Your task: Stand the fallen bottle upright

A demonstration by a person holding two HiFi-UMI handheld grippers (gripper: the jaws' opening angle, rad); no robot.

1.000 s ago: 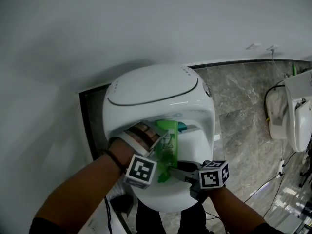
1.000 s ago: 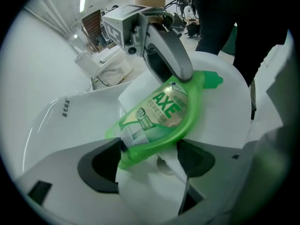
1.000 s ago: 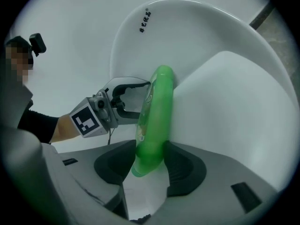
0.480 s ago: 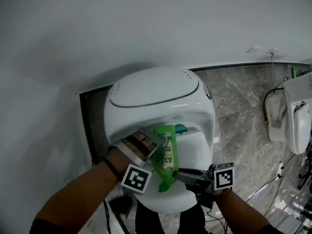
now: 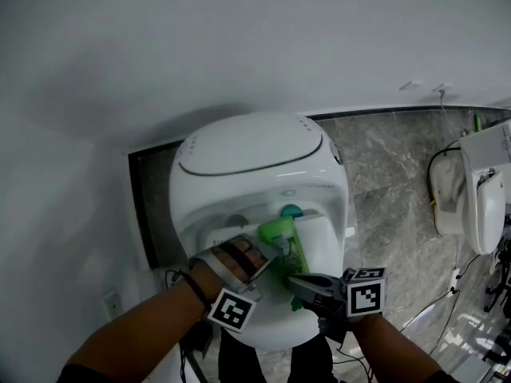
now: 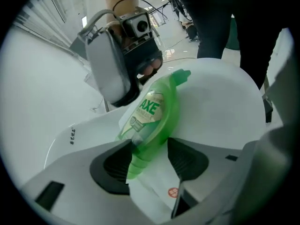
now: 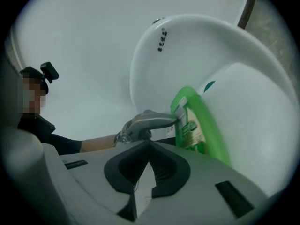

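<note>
A green dish-soap bottle [image 5: 287, 254] leans steeply on the white toilet [image 5: 251, 146], its cap end low and towards me. In the left gripper view its base end [image 6: 140, 149] sits between the pads and the cap [image 6: 184, 74] points away. My left gripper [image 5: 267, 252] has just been closing and its pads press the bottle [image 6: 154, 114]. My right gripper [image 5: 299, 282] lies beside the cap end. Its jaws have just closed and in the right gripper view they [image 7: 149, 144] meet with nothing between them, the bottle [image 7: 199, 123] off to their right.
A teal cap [image 5: 291, 211] shows on the toilet just beyond the bottle. Grey marble floor [image 5: 391, 174] lies to the right, with a second white fixture [image 5: 479, 198] and cables at the far right. A white wall fills the far side.
The bottle has tipped from lying flat to a steep lean. The left gripper has slid right onto its far end and closed. The right gripper's jaws have shut empty.
</note>
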